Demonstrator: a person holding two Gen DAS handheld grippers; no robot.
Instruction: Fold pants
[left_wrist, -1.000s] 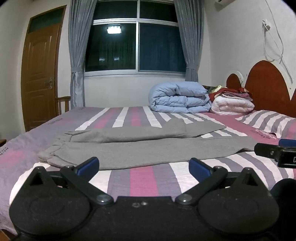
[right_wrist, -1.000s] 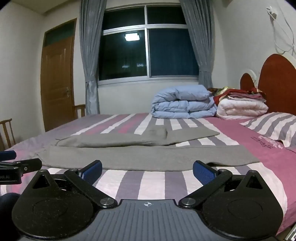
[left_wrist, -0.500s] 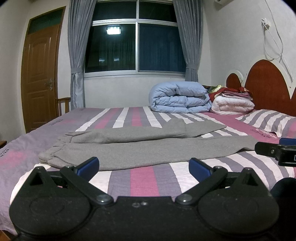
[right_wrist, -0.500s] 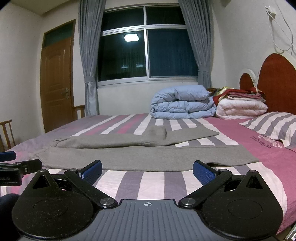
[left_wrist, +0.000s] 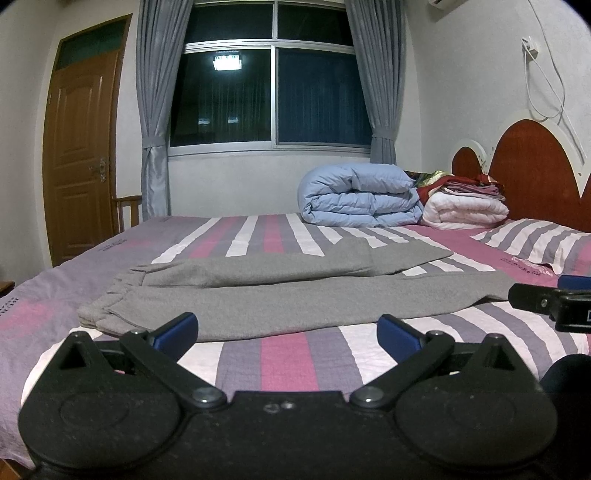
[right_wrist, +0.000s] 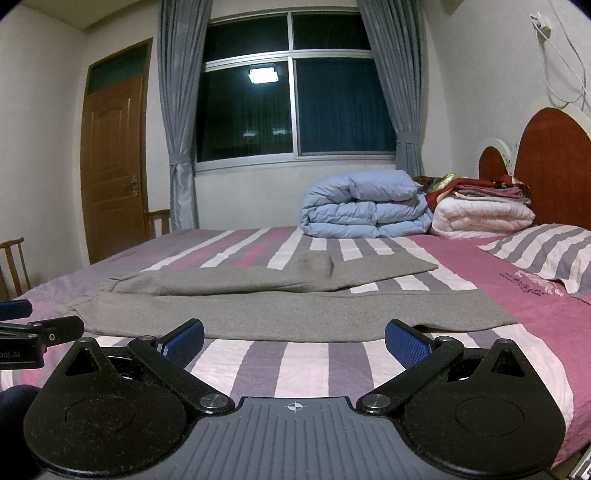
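**A:** In the last second your two views have hardly shifted. The grey pants (left_wrist: 280, 295) lie where they lay, spread lengthways across the striped bed (left_wrist: 284, 362), and neither tool has gone in. So I judge the folding not yet begun; you are lining up.

**B:** And my grippers?

**A:** Your left gripper (left_wrist: 288, 330) has its blue pads wide apart and holds nothing. Your right gripper (right_wrist: 294, 336) is the same, spread and empty. Both hover just short of the near leg's edge, at twelve o'clock from each tool.

**B:** Where are the ends of the pants?

**A:** In the left view the gathered waistband sits at about ten o'clock, the leg cuffs run off toward two o'clock. The far leg lies angled away from the near one, so the two legs are parted, touching only near the waist.

**B:** How will the cloth handle?

**A:** It looks like soft, matte knit, limp, with a puckered elastic waist. I'd expect it to drape and sag once lifted, so pinch right at an edge. The bedcover is lightly quilted and could snag in the pinch. The puffy blue duvet (right_wrist: 364, 206) and white quilt (right_wrist: 480, 216) sit well apart at one o'clock.
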